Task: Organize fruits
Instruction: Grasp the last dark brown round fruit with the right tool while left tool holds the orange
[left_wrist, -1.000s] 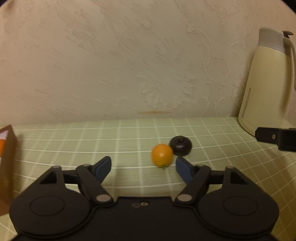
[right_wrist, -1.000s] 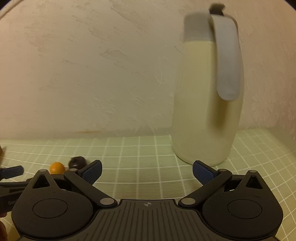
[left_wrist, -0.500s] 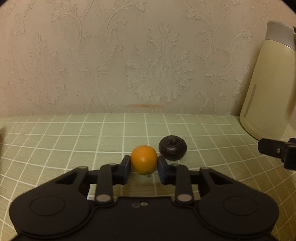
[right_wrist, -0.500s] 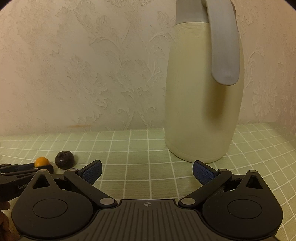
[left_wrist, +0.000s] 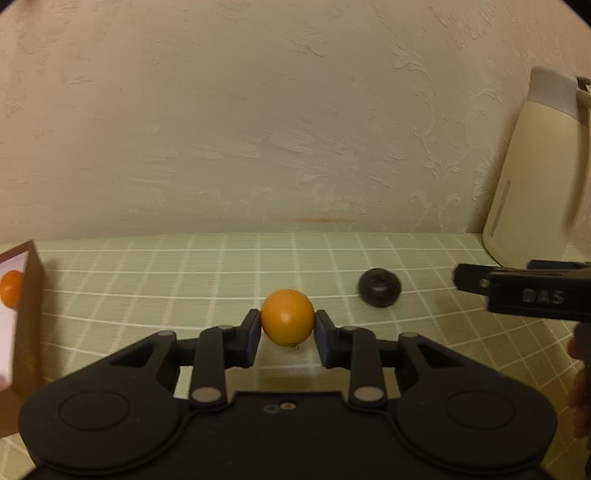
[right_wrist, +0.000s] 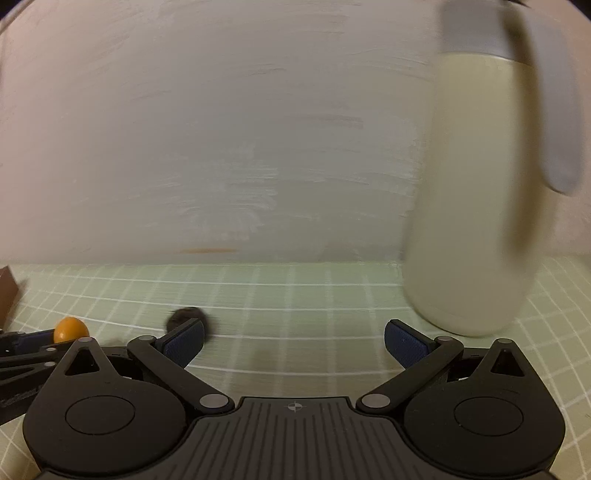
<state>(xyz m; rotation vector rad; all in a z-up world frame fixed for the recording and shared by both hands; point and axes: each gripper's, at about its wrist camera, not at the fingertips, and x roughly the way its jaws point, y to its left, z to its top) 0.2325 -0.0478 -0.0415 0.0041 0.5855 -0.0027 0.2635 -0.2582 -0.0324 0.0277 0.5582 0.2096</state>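
my left gripper (left_wrist: 287, 334) has its blue pads pressed on the two sides of the small orange fruit (left_wrist: 287, 317), right at the widest part, which is where i want it: a round, smooth-skinned thing like this would squirt out if i pinched above or below the middle. it looks light and fairly firm, but i judge the skin will bruise or split if squeezed much harder, so the pinch should stay just tight enough to carry it. the fruit sits straight ahead of the tool, between the fingertips, low over the green checked cloth (left_wrist: 184, 280); whether it is clear of the cloth i cannot tell. the dark round fruit (left_wrist: 379, 287) lies ahead and to the right, apart from the orange one. it looks softer and wrinkled, and i would take it gently across its middle too. far to the left of the tool is a brown box (left_wrist: 27, 314) with an orange picture on its face. my left hand aims the tool forward and tilted down toward the cloth. my right gripper (right_wrist: 294, 341) is spread wide with nothing between its pads, also tilted down, with the dark fruit just beyond its left fingertip and the cream jug (right_wrist: 476, 221) standing ahead to the right.
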